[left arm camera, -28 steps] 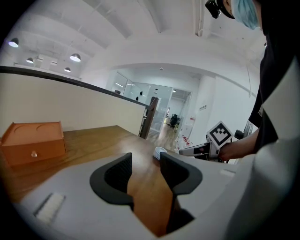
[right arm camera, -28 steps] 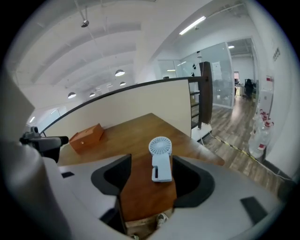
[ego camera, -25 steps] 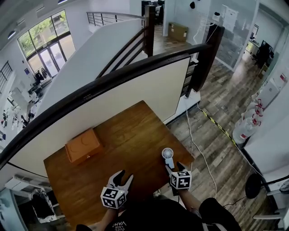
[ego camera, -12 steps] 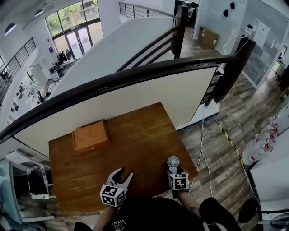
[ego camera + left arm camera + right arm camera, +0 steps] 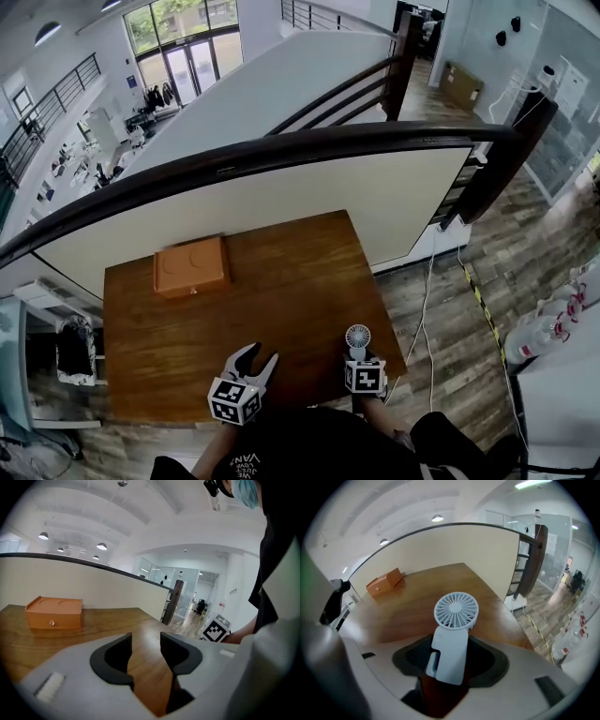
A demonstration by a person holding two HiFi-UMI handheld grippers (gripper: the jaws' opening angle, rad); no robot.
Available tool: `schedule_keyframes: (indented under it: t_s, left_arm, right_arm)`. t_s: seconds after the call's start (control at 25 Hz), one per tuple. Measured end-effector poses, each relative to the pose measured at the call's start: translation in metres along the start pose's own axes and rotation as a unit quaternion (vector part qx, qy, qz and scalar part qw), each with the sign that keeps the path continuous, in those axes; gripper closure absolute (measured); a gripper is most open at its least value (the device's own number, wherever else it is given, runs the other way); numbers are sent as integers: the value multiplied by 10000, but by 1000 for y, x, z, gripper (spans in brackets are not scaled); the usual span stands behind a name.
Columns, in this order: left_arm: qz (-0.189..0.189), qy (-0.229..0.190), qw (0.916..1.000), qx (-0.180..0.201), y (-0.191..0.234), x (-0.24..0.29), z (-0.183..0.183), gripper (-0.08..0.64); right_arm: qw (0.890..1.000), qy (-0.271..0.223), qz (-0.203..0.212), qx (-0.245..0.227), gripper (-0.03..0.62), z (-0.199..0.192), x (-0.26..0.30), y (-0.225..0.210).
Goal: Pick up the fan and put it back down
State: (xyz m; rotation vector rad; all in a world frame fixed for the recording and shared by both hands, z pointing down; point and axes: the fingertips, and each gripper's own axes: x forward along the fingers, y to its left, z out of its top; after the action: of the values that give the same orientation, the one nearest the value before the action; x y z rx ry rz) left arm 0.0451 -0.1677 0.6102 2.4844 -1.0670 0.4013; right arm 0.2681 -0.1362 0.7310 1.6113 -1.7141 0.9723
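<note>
Tongs on the right [image 5: 452,652] sit astride the handle of the small white handheld fan [image 5: 456,609]. Their jaws are closing in from wide, and a slim gap seems to remain on each side, so no pad presses yet. The fan stands upright on the wooden bench [image 5: 281,281], round grille uppermost, close to the right-hand edge and near the front corner. The left tongs [image 5: 145,641] hang over the bench with jaws apart and only bare wood between them. An orange drawer box [image 5: 190,266] sits well apart at the far left.

The step in hand looks like the grasp before the lift. To do it well, the person should probably keep the handle centred so both pads meet it together. An uneven close could tip the light fan or push it toward the bench edge. The grip seems best on the flat sides of the handle, below the grille and clear of the raised part on its side. Once the hold is firm, a straight upward lift would suit. The fan could then go back level onto its base, well in from the edge.
</note>
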Motion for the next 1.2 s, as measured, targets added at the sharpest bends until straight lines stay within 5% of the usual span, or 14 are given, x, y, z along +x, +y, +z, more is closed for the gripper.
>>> schedule_keyframes:
  t_s: [0.28,0.6,1.2]
  left_arm:
    - [396,-48,9990,-197,13,-23,-7,385]
    - [770,-65,9960,-438,51,-40,-6,385]
    - [515,-42,9981,-324,101,-14,13,385]
  right_arm:
    - [9996,-61,186,-213,364,15,6,-3]
    - [9966,-400,355,-627,364,81,24,15]
    - [9806,-751,334,-1781,364,210,81,47]
